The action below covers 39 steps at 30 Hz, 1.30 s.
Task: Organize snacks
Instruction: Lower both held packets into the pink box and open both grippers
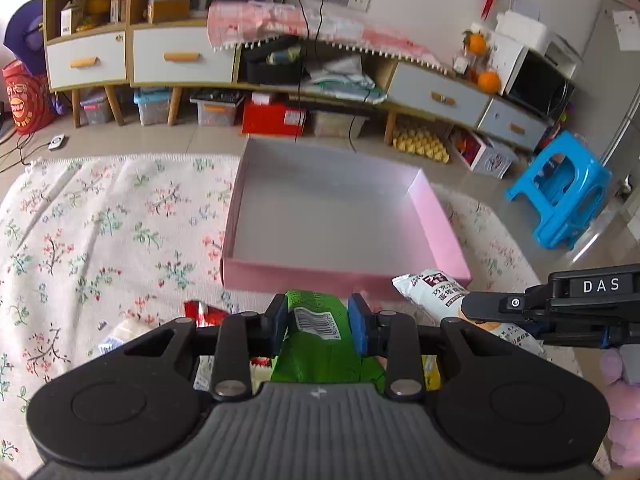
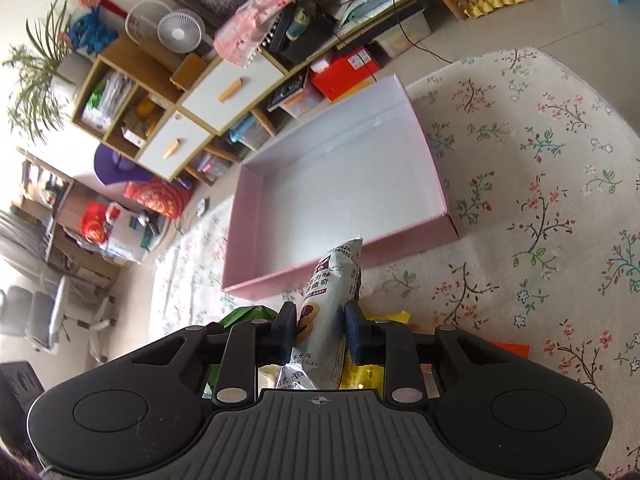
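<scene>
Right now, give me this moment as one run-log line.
left gripper: shut on green snack packet | right gripper: shut on white snack packet | pink box: empty, ahead on floral cloth

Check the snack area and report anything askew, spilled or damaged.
Nothing looks spilled or damaged. The pink box sits flat on the floral cloth, holding nothing yet. The left gripper pinches a green packet, the right gripper a white packet. Loose snacks lie jumbled beneath them.
</scene>
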Each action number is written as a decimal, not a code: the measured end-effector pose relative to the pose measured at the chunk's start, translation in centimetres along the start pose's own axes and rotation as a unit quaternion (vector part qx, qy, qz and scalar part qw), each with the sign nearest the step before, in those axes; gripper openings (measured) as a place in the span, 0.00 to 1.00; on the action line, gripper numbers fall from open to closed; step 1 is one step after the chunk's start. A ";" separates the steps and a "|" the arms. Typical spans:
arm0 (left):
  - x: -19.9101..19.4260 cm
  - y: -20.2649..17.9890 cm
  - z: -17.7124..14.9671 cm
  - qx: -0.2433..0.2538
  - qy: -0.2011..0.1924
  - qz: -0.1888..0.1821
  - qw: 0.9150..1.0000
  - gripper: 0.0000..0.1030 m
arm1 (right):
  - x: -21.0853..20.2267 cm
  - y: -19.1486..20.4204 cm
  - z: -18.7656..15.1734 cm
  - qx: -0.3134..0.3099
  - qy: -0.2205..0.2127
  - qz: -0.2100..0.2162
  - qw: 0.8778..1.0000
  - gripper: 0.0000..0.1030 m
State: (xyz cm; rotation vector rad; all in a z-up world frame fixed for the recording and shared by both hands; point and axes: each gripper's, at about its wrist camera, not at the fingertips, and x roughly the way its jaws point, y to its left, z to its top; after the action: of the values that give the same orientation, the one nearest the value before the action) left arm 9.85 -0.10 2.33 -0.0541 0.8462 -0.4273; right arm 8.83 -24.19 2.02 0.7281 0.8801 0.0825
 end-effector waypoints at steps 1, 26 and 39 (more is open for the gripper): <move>-0.3 -0.1 0.2 -0.001 -0.007 -0.001 1.000 0.29 | -0.2 0.0 0.1 0.002 -0.003 0.003 1.000 0.25; 8.4 1.7 3.1 0.028 -0.109 0.042 0.993 0.29 | 8.1 -1.2 6.5 -0.124 -0.081 -0.068 0.987 0.25; 7.3 1.5 1.5 0.084 -0.067 0.047 0.993 0.11 | 9.2 -1.1 4.1 -0.212 -0.095 -0.120 0.965 0.25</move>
State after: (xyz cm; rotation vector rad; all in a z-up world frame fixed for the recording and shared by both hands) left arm 15.71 -1.68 -2.18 0.1110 0.6758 -0.3991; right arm 17.52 -24.00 -3.12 0.2216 0.7277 -0.0159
